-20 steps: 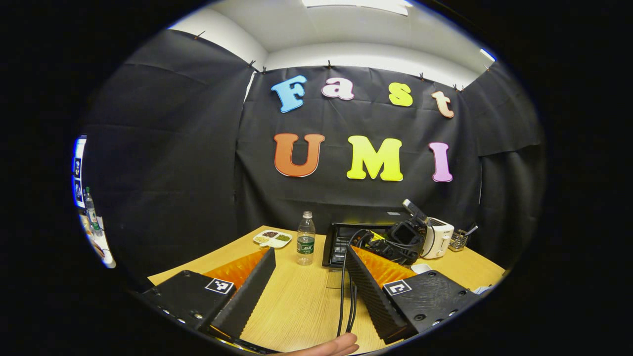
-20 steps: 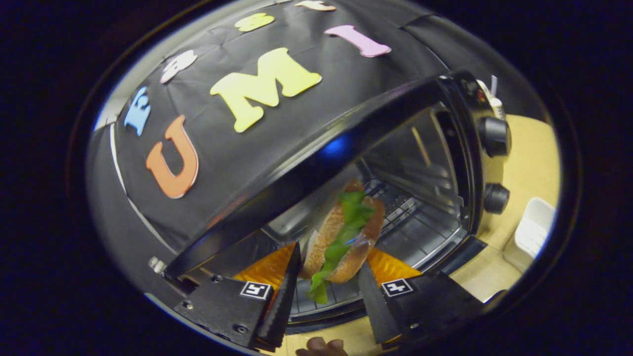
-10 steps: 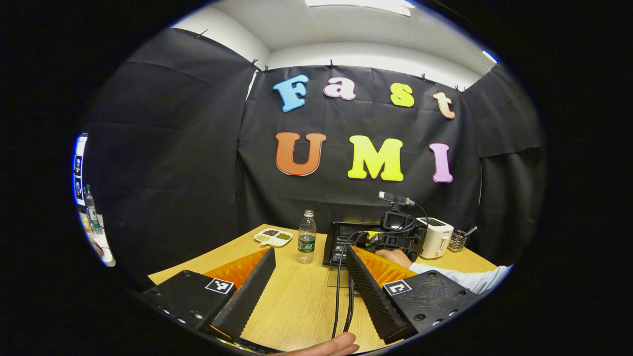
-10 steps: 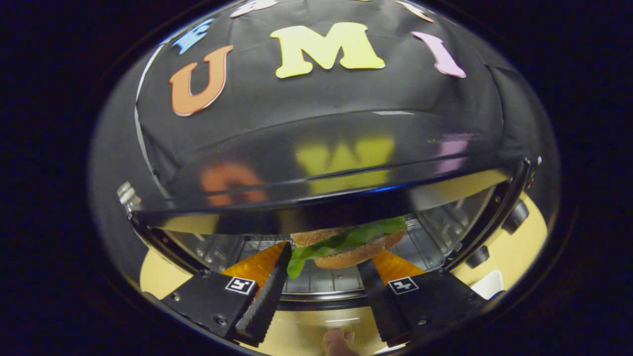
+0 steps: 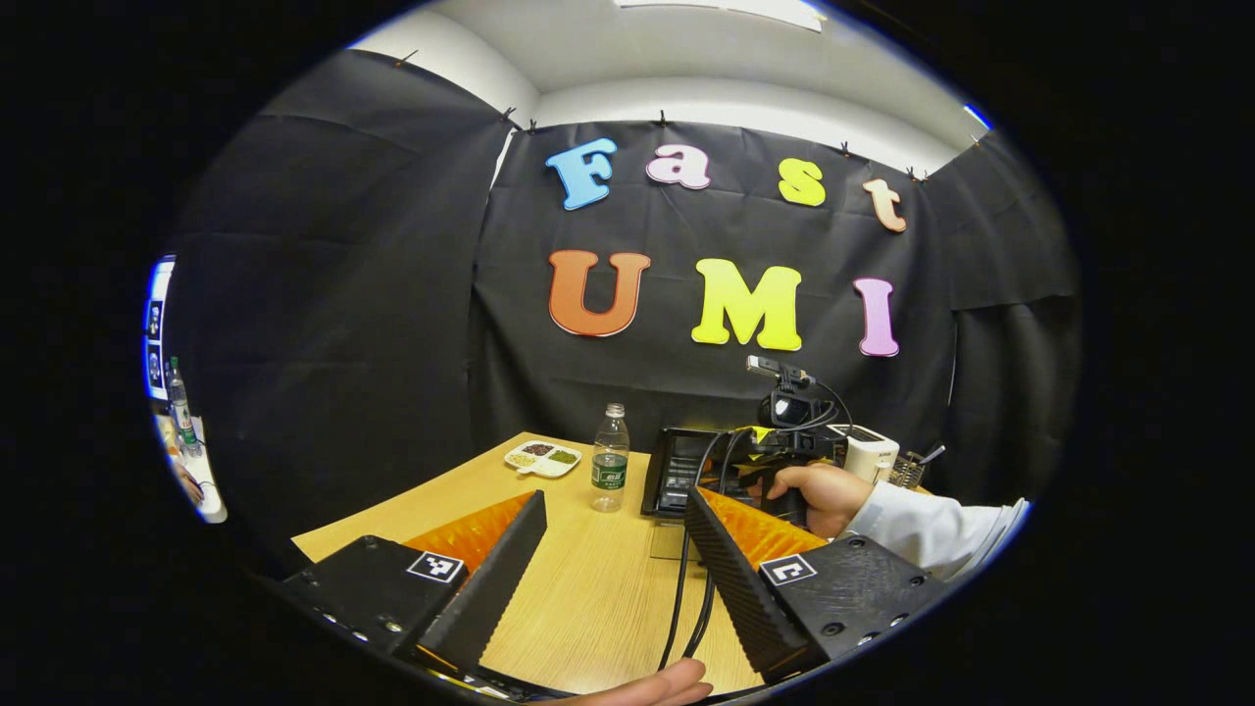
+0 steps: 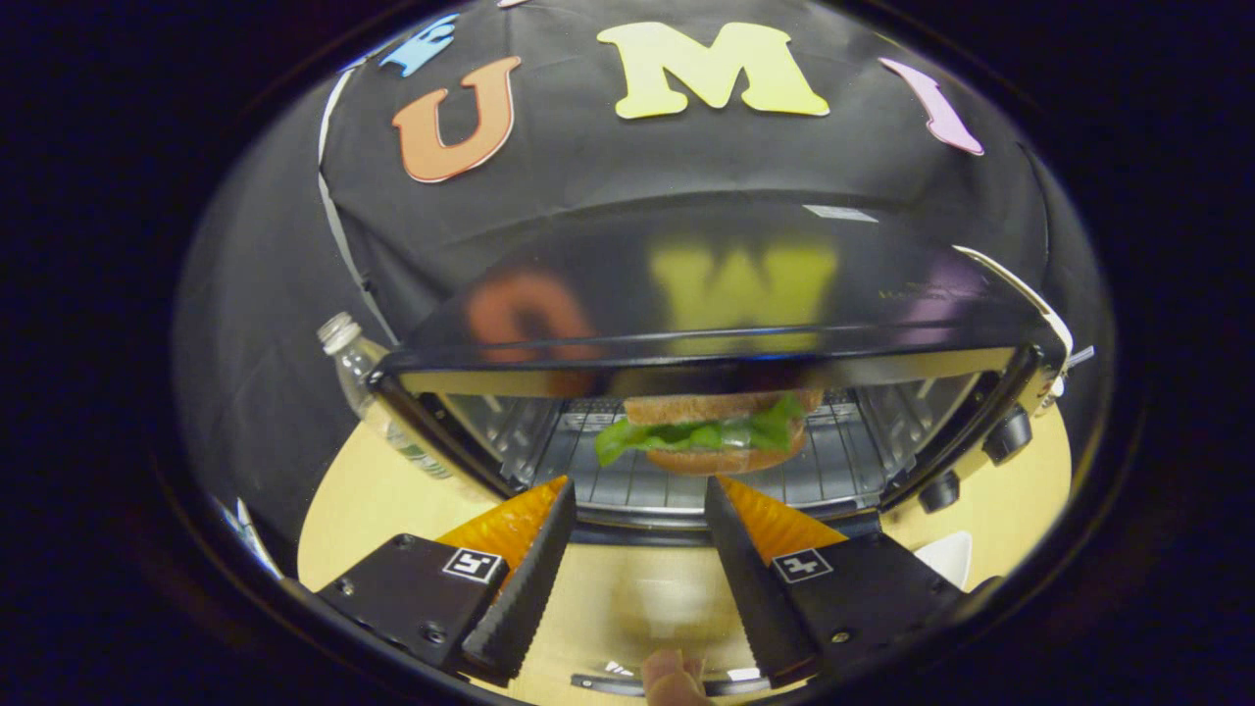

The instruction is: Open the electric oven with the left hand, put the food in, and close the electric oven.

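The black electric oven [image 6: 706, 294] stands open in the right gripper view, its glass door folded down toward me. A burger [image 6: 711, 434] with green lettuce lies flat on the wire rack inside. My right gripper [image 6: 637, 487] is open just outside the oven mouth, and its fingers touch nothing. In the left gripper view my left gripper [image 5: 614, 500] is open over the table, well back from the oven [image 5: 672, 471]. There a hand [image 5: 819, 490] holds the right gripper in front of the oven.
On the wooden table [image 5: 588, 588] stand a water bottle [image 5: 609, 471] left of the oven, a divided snack dish [image 5: 542, 458], a white toaster [image 5: 871, 453] and a utensil holder [image 5: 910, 473]. Black cables [image 5: 686, 588] run across the table. Two oven knobs [image 6: 1005, 434] sit on its right side.
The right gripper levelled out, let go of the burger and drew back out of the oven; the burger now rests on the rack. The left gripper barely moved.
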### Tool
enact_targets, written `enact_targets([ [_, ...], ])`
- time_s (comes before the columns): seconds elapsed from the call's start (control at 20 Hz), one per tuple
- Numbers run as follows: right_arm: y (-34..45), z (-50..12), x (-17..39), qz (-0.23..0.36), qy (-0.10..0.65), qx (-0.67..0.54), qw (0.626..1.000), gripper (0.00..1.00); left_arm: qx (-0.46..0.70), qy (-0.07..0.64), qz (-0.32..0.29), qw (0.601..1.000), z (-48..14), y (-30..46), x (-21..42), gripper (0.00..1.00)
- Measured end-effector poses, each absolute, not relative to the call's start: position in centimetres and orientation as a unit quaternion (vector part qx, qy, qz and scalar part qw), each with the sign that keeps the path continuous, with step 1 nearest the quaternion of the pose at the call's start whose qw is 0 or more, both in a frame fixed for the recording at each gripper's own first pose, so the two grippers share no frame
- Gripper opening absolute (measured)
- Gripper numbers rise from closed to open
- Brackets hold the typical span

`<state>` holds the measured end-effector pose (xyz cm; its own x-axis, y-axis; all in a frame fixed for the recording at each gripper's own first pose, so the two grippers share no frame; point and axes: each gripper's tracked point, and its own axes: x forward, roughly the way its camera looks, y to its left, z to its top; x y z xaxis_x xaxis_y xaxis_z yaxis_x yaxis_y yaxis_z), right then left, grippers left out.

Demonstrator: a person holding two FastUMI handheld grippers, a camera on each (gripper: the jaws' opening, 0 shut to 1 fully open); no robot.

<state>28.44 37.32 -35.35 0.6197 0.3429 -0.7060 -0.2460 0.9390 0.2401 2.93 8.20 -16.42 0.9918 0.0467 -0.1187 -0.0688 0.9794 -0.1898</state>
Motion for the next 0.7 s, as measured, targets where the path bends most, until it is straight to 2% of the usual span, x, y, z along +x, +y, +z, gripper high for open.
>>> enact_targets([
  [0.3,34.0,-28.8,25.8,0.181,0.330,0.074,0.924,0.85,-0.092,0.054,0.028,0.994,-15.7,8.0,3.4,0.94],
  [0.65,26.5,-19.4,21.0,0.185,0.194,0.097,0.959,0.84,-0.079,0.071,0.016,0.994,-16.4,6.0,5.7,0.94],
  [0.7,25.1,-17.9,20.4,0.180,0.168,0.095,0.965,0.77,-0.077,0.079,0.013,0.994,-16.9,5.4,6.3,0.94],
])
